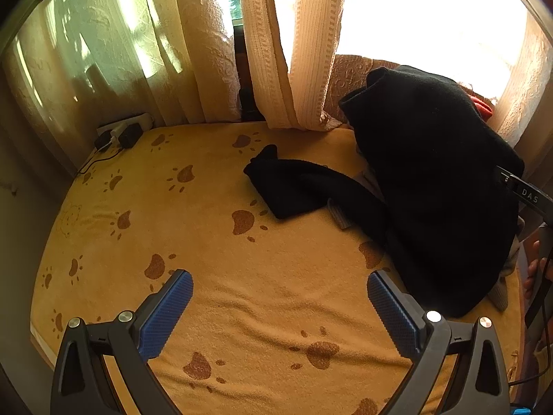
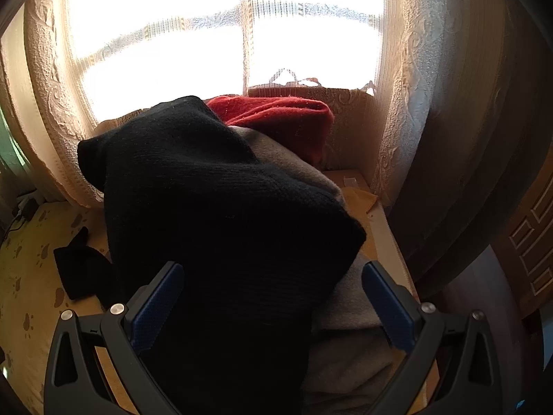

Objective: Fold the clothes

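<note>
Black knit sweater [image 2: 221, 207] lies crumpled atop a pile (grey garment [image 2: 349, 346] and red garment [image 2: 276, 117] beneath) on the paw-print blanket [image 1: 242, 311], one sleeve [image 1: 297, 186] trailing left. Left gripper [image 1: 280, 307] spread wide, empty, over bare blanket; right gripper [image 2: 273, 307] spread wide around the sweater, not pinching. Risk: a deep pinch could snag the grey layer too.

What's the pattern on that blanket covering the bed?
The yellow blanket is printed with brown paw prints; the left wrist view shows it best.

A black knit sweater [image 2: 221, 214] lies heaped atop grey [image 2: 349, 311] and red garments [image 2: 276, 117].
</note>
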Demonstrator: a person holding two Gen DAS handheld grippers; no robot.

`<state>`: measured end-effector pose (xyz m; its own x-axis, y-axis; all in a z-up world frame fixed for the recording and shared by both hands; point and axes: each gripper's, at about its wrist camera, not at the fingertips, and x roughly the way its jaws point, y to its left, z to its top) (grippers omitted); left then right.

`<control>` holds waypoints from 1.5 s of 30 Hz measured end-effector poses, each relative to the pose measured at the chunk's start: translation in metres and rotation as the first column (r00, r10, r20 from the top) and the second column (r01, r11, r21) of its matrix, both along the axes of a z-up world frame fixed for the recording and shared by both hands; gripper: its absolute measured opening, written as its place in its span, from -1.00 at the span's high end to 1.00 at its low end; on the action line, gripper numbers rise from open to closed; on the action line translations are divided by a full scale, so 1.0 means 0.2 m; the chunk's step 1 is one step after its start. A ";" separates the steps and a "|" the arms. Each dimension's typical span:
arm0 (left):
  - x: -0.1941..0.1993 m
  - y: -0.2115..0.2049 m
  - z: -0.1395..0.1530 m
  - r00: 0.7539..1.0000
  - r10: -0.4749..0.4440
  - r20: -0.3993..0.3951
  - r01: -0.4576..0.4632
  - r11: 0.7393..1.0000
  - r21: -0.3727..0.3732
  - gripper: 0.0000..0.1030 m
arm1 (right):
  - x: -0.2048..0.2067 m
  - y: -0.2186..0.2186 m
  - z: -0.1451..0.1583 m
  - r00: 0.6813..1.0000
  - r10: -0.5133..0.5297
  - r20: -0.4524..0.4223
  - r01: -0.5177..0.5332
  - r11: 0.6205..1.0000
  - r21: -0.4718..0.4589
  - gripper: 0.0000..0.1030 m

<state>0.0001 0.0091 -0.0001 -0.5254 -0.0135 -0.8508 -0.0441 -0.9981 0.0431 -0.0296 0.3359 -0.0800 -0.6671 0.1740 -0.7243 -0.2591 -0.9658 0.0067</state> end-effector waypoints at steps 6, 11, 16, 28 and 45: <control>0.00 0.01 -0.01 1.000 0.000 0.012 0.000 1.000 0.000 -0.99 | 0.00 0.00 0.02 1.000 -0.024 0.002 0.024 0.999 0.044 -1.00; 0.00 0.03 -0.01 1.000 -0.001 0.016 0.001 1.000 0.001 -0.99 | -0.01 0.00 0.04 1.000 -0.017 -0.001 0.017 0.998 0.068 -1.00; 0.00 0.04 -0.02 1.000 -0.002 0.022 0.002 1.000 0.002 -0.99 | -0.02 0.00 0.03 1.000 -0.015 0.000 0.015 0.998 0.066 -1.00; -0.01 0.07 -0.03 0.999 -0.008 0.038 0.009 1.000 -0.002 -0.99 | -0.04 0.04 -0.01 1.000 -0.010 0.012 0.010 0.999 0.040 -1.00; -0.02 0.08 -0.05 0.998 -0.012 0.057 0.012 1.000 0.001 -0.99 | -0.11 0.07 -0.06 0.999 0.001 0.036 -0.002 1.000 0.022 -1.00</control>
